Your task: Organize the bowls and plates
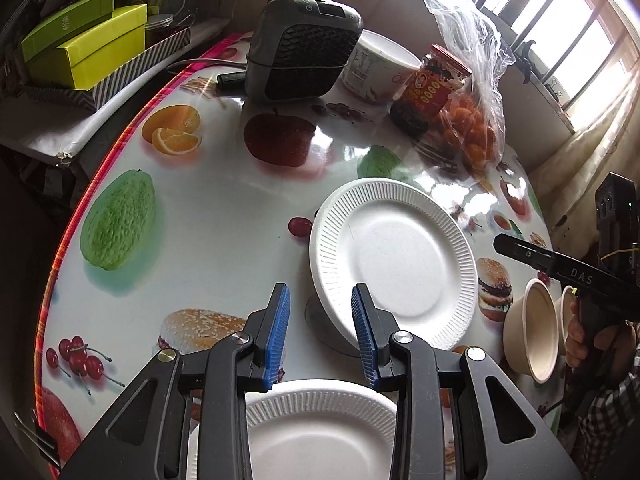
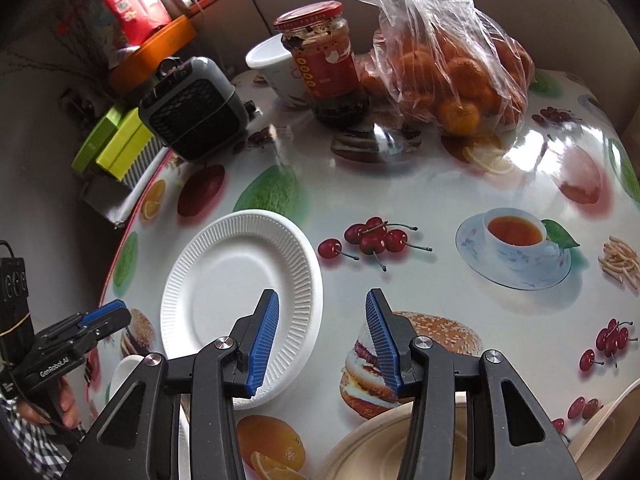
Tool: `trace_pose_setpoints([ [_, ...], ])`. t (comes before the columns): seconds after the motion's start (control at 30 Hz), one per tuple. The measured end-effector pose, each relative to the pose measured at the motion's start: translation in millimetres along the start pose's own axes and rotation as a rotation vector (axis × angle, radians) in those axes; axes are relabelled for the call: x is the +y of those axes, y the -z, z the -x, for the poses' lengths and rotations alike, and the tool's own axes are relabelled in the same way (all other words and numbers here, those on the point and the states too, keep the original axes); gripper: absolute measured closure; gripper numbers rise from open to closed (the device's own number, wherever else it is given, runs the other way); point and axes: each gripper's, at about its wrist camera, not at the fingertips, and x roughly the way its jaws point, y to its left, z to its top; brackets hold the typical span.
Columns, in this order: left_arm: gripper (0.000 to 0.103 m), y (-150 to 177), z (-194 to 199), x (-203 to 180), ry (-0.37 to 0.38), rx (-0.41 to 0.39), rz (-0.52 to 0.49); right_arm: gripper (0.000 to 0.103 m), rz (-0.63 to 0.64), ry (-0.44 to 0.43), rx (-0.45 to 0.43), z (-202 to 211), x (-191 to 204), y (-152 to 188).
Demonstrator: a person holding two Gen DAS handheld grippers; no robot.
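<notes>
A white ribbed paper plate lies on the fruit-print table, also in the right wrist view. My left gripper is open and empty, just short of its near-left rim. A second white plate lies under this gripper. Two beige bowls stand at the right table edge. My right gripper is open and empty, its left fingertip over the plate's right rim. A beige bowl sits below it, another at the far right.
At the back of the table stand a grey heater, a white cup, a red-lidded jar and a plastic bag of oranges. Green boxes sit on a shelf to the left.
</notes>
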Motion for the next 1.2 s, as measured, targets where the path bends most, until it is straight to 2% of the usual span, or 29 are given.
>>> trace_pose_setpoints([
  [0.3, 0.070, -3, -20, -1, -0.036, 0.038, -0.004, 0.068, 0.009, -0.030, 0.057, -26, 2, -2],
  [0.6, 0.070, -6, -27, 4, -0.017, 0.060, 0.028, 0.078, 0.001, -0.058, 0.078, -35, 1, -4],
  [0.67, 0.071, -7, -28, 5, 0.009, 0.066, 0.045, 0.080, -0.003, -0.061, 0.077, -36, 1, -4],
  [0.93, 0.083, -7, -32, 4, 0.018, 0.081, 0.054, 0.087, -0.002, -0.061, 0.076, -36, 1, -5],
  [1.2, 0.091, -6, -35, 3, 0.022, 0.092, 0.059, 0.091, -0.005, -0.061, 0.073, -35, 0, -4],
])
